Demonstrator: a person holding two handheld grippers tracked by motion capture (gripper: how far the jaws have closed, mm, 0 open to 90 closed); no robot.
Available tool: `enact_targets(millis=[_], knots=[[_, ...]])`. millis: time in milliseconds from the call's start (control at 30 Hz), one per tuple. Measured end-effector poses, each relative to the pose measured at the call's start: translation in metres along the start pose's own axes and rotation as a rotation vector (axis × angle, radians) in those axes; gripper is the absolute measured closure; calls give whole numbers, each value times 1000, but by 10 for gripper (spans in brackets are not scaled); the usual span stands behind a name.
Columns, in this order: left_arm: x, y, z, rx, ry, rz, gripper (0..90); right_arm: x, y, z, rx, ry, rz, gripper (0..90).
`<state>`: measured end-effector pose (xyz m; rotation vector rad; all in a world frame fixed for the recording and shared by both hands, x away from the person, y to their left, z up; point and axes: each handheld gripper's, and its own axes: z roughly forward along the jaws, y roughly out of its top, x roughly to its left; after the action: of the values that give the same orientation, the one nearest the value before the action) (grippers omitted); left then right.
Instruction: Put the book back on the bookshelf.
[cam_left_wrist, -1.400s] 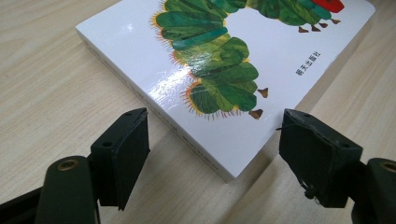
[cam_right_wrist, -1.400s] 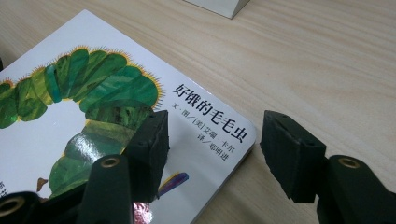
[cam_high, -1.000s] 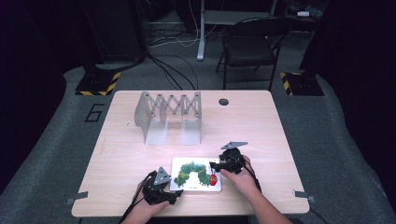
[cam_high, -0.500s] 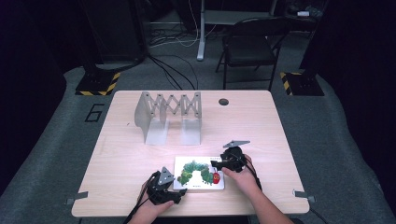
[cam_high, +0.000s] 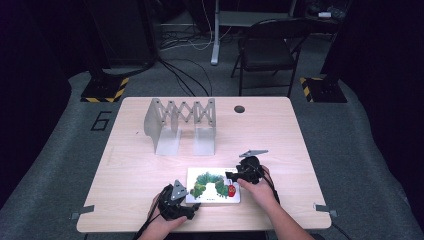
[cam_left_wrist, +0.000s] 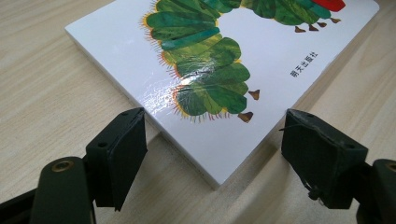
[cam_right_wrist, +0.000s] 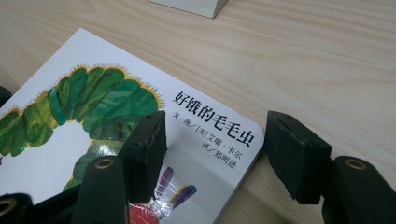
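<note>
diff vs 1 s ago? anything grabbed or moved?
The right gripper has just been opening its jaws; one pad sits over the book, the other off its corner, not clamped. The left gripper shifted slightly at the book's near-left corner, jaws open astride it. Book moved little if at all; rack unchanged. Nothing grabbed.

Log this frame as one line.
book flat on table | left gripper open at corner | right gripper opening, straddles corner | rack untouched
</note>
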<state>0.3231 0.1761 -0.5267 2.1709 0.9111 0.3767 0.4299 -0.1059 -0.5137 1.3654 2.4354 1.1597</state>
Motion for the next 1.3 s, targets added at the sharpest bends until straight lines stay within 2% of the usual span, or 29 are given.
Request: enact_targets(millis=[67, 133, 233, 267, 400, 467, 500, 533, 567, 633, 800, 933, 1067, 1167, 1300], knots=[[0, 0, 0, 5, 2, 6, 219, 0, 0, 0, -2, 0, 0, 393], [-1, 0, 1, -7, 12, 2, 216, 2, 1, -1, 18, -20, 16, 431], [-3, 0, 1, 4, 15, 15, 209, 5, 2, -1, 22, -41, -7, 423], [-4, 0, 2, -4, 26, 12, 200, 7, 2, -1, 11, -62, -48, 414], [-3, 0, 1, 1, 14, 12, 201, 7, 2, -1, 18, -62, -36, 405], [-3, 0, 2, -1, 14, 11, 200, 3, 2, 0, 21, -25, 16, 390], [-3, 0, 2, -1, 14, 11, 200, 3, 2, 0, 27, -21, 35, 389], [-3, 0, 2, -2, 14, 10, 200, 1, 2, 0, 18, -15, 28, 387], [-4, -1, 2, -9, 26, 8, 200, 2, 2, -1, 26, -11, 54, 381], [-4, -1, 2, -7, 25, 12, 199, 3, 2, -1, 29, -15, 68, 380], [-4, -1, 2, -11, 25, 10, 197, 4, 2, -1, 30, -25, 65, 381], [-6, -1, 3, -8, 22, 6, 174, 4, 4, -4, 44, -13, 103, 387], [-6, -1, 3, -5, 18, 10, 150, 3, 4, -5, 22, -8, 92, 390], [-6, -1, 3, -7, 18, 7, 148, 4, 6, -8, 17, -4, 110, 395], [-6, -1, 3, -6, 19, 5, 147, 5, 7, -10, 5, -5, 101, 400]])
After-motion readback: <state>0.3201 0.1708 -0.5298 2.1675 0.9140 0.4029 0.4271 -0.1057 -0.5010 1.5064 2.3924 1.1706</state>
